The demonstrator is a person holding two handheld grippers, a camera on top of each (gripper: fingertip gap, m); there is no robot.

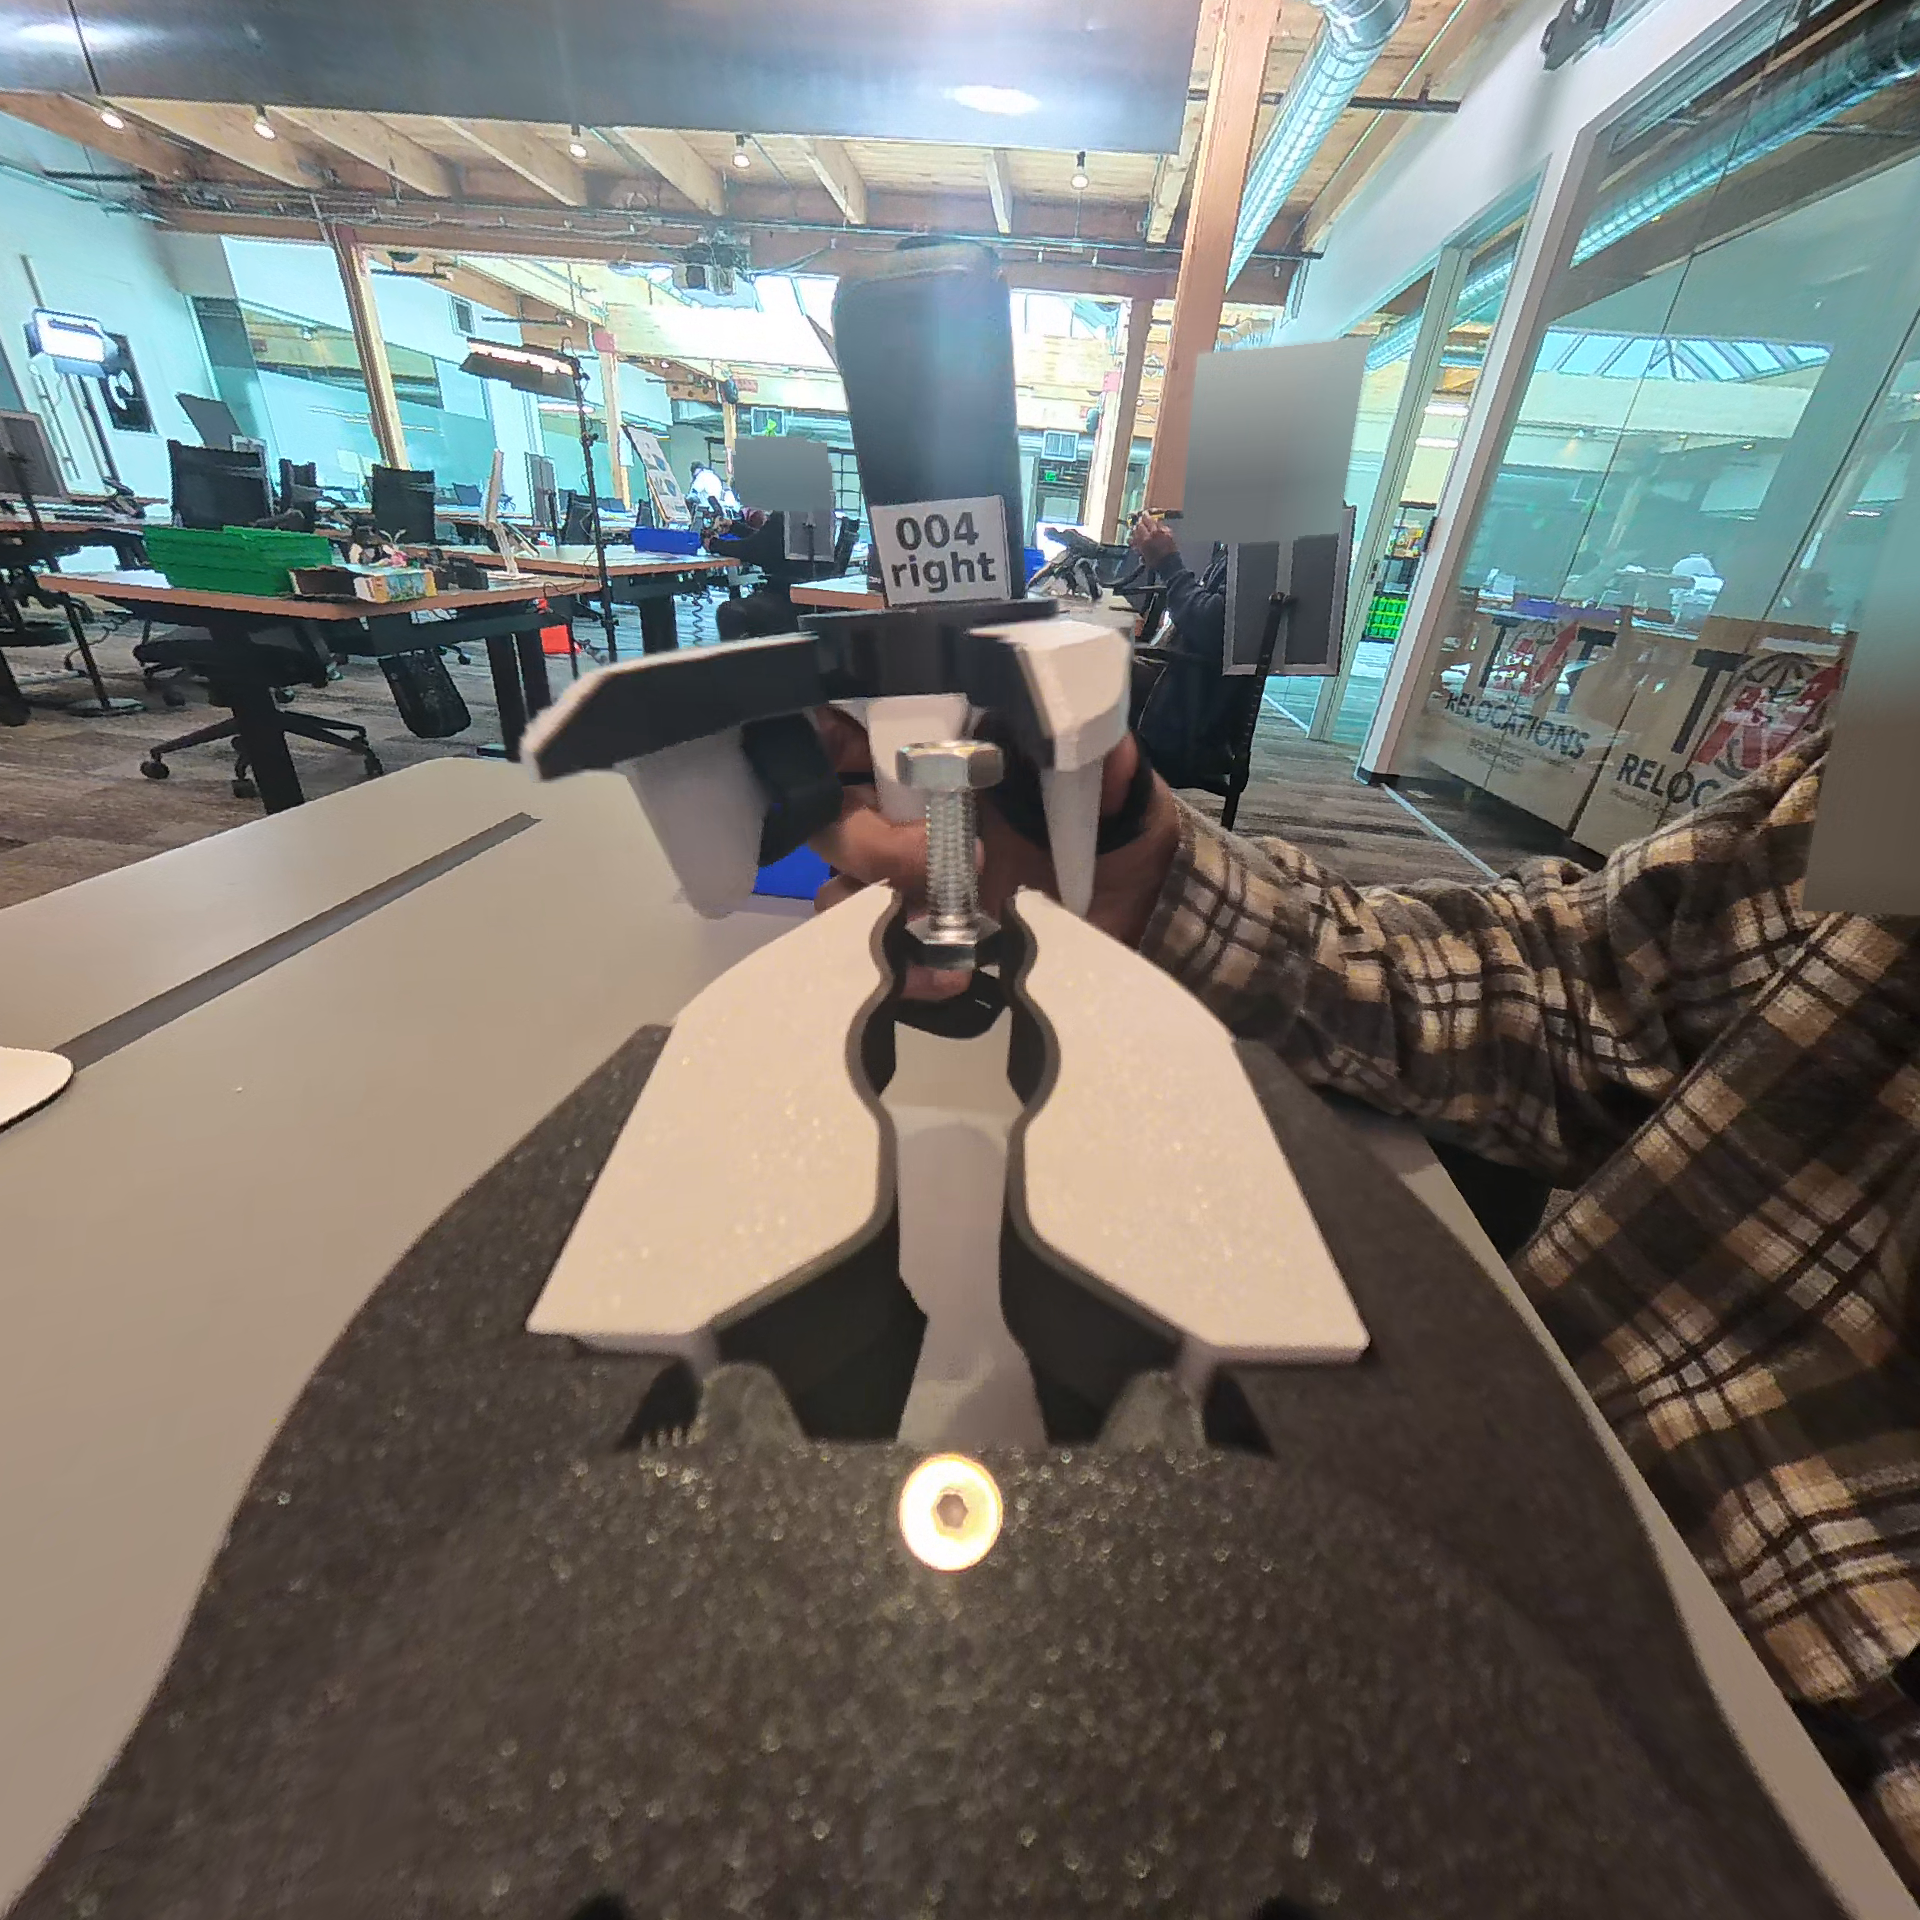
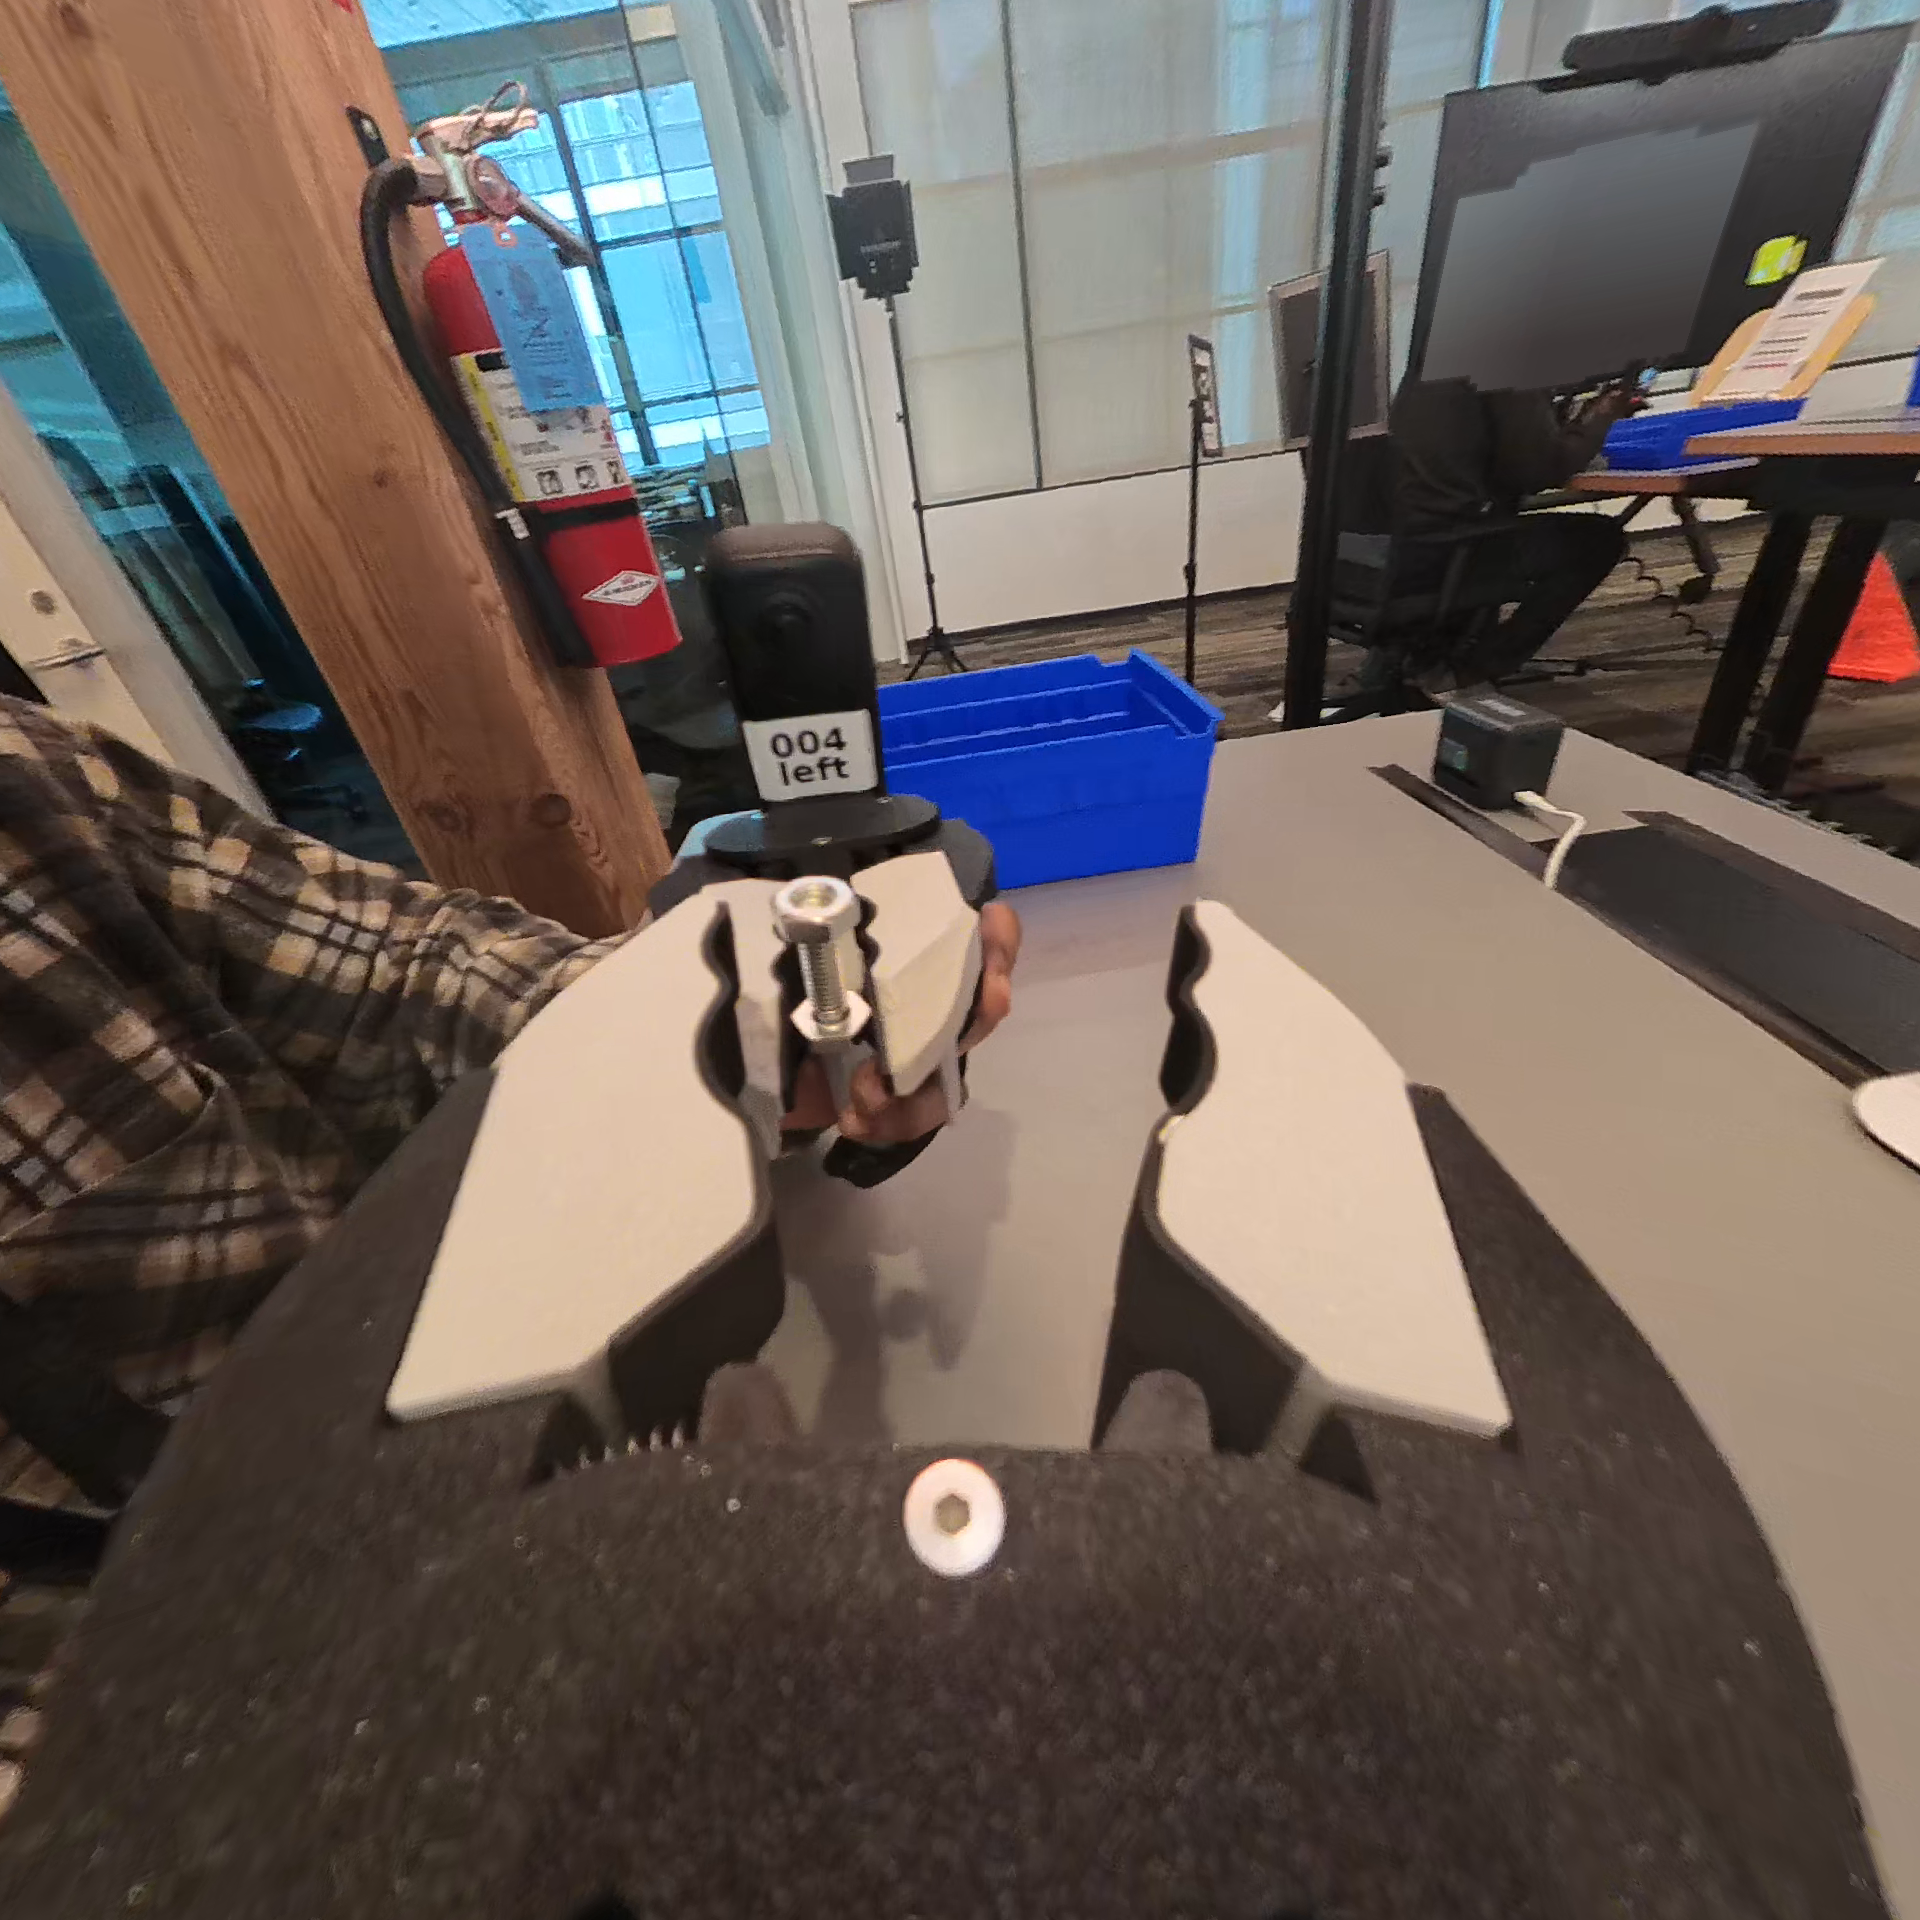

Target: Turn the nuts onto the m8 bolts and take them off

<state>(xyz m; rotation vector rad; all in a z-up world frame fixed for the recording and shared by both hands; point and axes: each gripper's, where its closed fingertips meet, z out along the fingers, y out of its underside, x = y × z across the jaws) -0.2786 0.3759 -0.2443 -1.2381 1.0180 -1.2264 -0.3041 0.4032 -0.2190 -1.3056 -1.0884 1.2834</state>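
A silver m8 bolt [image 1: 948, 831] stands upright, hex head on top, with a nut [image 1: 948, 928] near its lower end. My left gripper [image 1: 948, 920] is shut on the bolt at the nut end, above the grey table [image 1: 312, 1039]. The right gripper [image 1: 896, 902] faces it, open, with a finger on each side of the bolt and not touching it. In the right wrist view my right gripper [image 2: 956, 935] is open wide and empty. The left gripper [image 2: 842, 1039] holds the bolt [image 2: 821, 966] and nut [image 2: 831, 1023] just inside my left finger [image 2: 623, 1091].
A blue bin [image 2: 1049, 769] stands at the table's far edge. A black device with a white cable [image 2: 1496, 748] sits at the back right. A white flat object [image 2: 1891, 1132] lies at the right edge. A plaid sleeve [image 1: 1558, 1039] reaches in. A wooden post with a fire extinguisher [image 2: 551, 468] stands behind. Only a small space, under 4 cm, lies between the two pairs of fingers.
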